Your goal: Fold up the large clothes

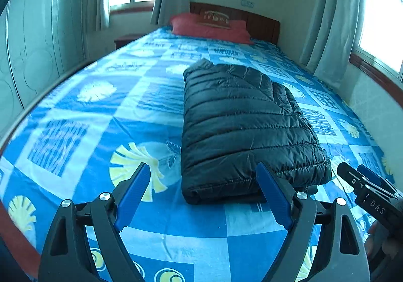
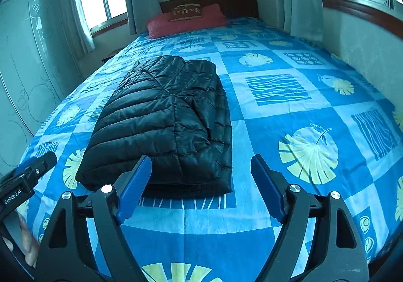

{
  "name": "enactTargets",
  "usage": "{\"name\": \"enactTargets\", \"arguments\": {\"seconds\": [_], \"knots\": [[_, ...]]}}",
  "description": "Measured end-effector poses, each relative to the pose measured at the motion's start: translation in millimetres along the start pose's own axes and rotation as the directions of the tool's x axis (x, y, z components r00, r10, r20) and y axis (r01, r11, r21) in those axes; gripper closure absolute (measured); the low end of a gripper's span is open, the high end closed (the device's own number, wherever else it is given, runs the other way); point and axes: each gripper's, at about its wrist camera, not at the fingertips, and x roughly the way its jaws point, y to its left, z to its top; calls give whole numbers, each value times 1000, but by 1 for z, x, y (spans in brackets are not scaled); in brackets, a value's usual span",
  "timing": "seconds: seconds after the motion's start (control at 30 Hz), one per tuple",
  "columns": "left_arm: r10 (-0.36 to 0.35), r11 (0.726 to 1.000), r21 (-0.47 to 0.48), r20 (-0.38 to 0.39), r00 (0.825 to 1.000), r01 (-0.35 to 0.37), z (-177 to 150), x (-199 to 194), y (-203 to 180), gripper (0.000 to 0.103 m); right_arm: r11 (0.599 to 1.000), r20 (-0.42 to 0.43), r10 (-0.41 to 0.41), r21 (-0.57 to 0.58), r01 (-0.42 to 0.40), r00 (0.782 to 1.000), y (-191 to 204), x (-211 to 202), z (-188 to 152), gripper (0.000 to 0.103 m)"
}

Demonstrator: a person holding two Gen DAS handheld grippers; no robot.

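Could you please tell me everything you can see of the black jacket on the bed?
The jacket is a black puffer, quilted in narrow stitched channels, with a slightly shiny shell that looks like nylon. It is folded into a thick, roughly rectangular bundle of several layers, the stacked edges showing at the near end. It lies flat on the blue patterned bedsheet, lengthwise toward the red pillow but well short of it. Only the sheet touches it; both grippers are open and clear of it.
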Motion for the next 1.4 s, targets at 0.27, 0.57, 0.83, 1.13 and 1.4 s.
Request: {"name": "enactTargets", "arguments": {"seconds": [0.27,0.57,0.83,1.13,1.4], "knots": [[17,1000,6,18,1000,-17,-2,-7,-4,18,1000,12,-2,-28,2,1000,9,-7,-3,21],[22,1000,13,26,999,-23,-5,-10,-8,18,999,21,0,-33,0,1000,14,-11,-4,21],[23,1000,11,19,1000,-23,-7,-12,-10,18,1000,20,4,-30,-4,1000,14,-10,-5,21],[24,1000,10,18,1000,-25,-7,-12,-10,18,999,22,5,-32,-4,1000,15,-9,-5,21],[23,1000,9,17,1000,-23,-7,-12,-9,18,999,27,7,-37,-6,1000,17,-10,-6,21]]}}
